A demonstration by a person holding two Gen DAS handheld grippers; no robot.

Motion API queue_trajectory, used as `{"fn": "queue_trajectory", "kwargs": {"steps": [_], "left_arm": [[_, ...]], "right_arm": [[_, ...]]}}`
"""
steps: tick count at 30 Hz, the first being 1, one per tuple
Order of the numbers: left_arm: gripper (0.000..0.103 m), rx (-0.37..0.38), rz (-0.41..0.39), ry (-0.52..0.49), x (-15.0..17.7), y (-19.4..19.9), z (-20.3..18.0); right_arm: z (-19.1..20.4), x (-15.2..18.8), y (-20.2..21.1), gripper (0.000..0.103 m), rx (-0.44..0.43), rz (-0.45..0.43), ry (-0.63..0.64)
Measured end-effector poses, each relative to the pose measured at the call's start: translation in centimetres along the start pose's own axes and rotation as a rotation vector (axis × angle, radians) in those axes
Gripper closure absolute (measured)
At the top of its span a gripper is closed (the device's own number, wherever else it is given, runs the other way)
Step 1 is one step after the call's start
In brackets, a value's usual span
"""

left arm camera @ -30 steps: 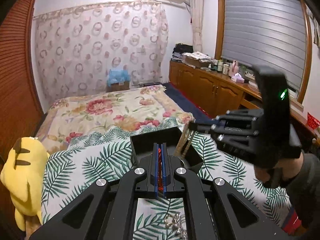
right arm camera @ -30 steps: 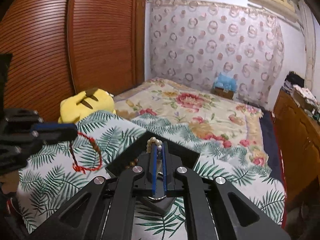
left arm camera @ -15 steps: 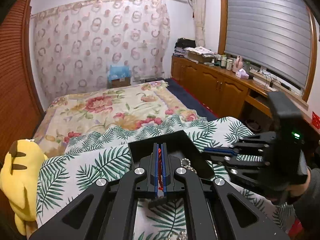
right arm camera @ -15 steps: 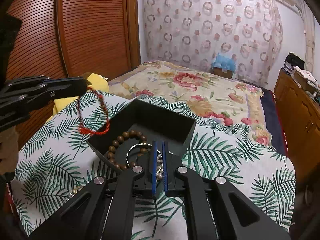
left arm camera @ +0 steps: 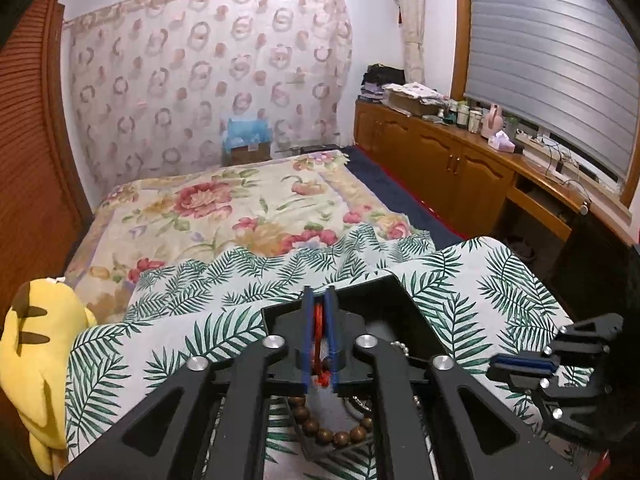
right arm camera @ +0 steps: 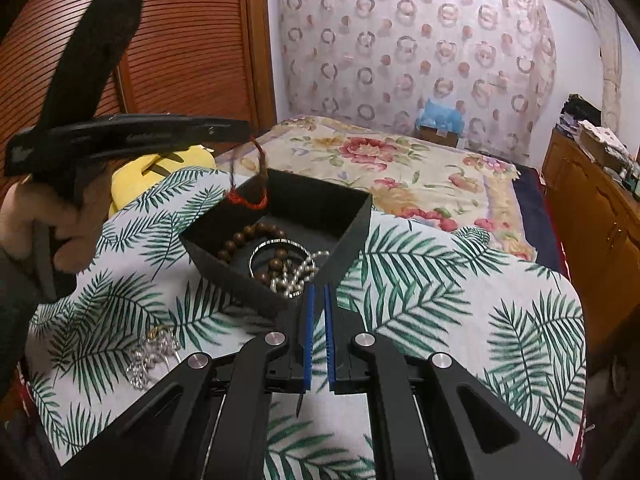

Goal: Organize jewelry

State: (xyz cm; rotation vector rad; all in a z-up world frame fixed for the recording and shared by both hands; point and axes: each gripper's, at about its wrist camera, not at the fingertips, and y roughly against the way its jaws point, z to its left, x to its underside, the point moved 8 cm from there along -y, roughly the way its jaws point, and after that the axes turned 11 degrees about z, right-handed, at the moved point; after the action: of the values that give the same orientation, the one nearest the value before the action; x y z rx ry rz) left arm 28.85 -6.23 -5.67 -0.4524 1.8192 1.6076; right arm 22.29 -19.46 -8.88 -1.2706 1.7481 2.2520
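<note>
A black open box sits on the palm-leaf cloth and holds a brown wooden bead bracelet, a silver bangle and a pearl strand. My left gripper is shut on a red-and-brown cord bracelet, which dangles over the box's far left corner; the cord shows red between the jaws in the left wrist view. My right gripper is shut and empty at the box's near edge; it also shows in the left wrist view.
A silver chain piece lies on the cloth left of the box. A yellow plush toy sits at the left edge. A floral bedspread lies beyond, wooden cabinets to the right.
My right gripper has pulled back from the box with nothing in it, leaving the pearl strand inside. My left gripper has carried the red cord bracelet over the box.
</note>
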Motion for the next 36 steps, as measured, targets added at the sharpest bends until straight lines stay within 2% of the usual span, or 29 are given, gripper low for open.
{"fn": "queue_trajectory", "kwargs": {"steps": [1, 4, 6, 9, 11, 13, 24, 36], "left_arm": [[0.083, -0.002, -0.002, -0.002, 0.1, 0.1, -0.1], [0.069, 0.004, -0.004, -0.014, 0.7, 0.4, -0.5], [0.066, 0.005, -0.002, -0.021, 1.3, 0.9, -0.9], [0.054, 0.010, 0.003, -0.028, 2.6, 1.6, -1.4], [0.053, 0.016, 0.006, -0.035, 3.7, 2.2, -1.8], [0.047, 0.023, 0.014, -0.040, 4.7, 2.5, -2.0], [0.043, 0.051, 0.054, -0.041, 10.0, 3.9, -2.7], [0.043, 0.072, 0.106, -0.007, 14.5, 3.9, -2.3]], "right_arm": [[0.1, 0.3, 0.1, 0.097, -0.003, -0.001, -0.001], [0.3, 1.8, 0.6, 0.097, -0.013, 0.001, -0.014], [0.5, 2.6, 0.9, 0.097, -0.018, 0.002, -0.016], [1.2, 3.9, 1.3, 0.096, -0.030, 0.005, -0.014], [1.9, 4.7, 1.7, 0.095, -0.036, 0.007, -0.009], [2.8, 5.4, 2.0, 0.093, -0.056, 0.008, -0.005], [6.1, 7.1, 0.9, 0.091, -0.111, 0.067, 0.058], [6.9, 7.4, -1.1, 0.091, -0.108, 0.137, 0.099]]}}
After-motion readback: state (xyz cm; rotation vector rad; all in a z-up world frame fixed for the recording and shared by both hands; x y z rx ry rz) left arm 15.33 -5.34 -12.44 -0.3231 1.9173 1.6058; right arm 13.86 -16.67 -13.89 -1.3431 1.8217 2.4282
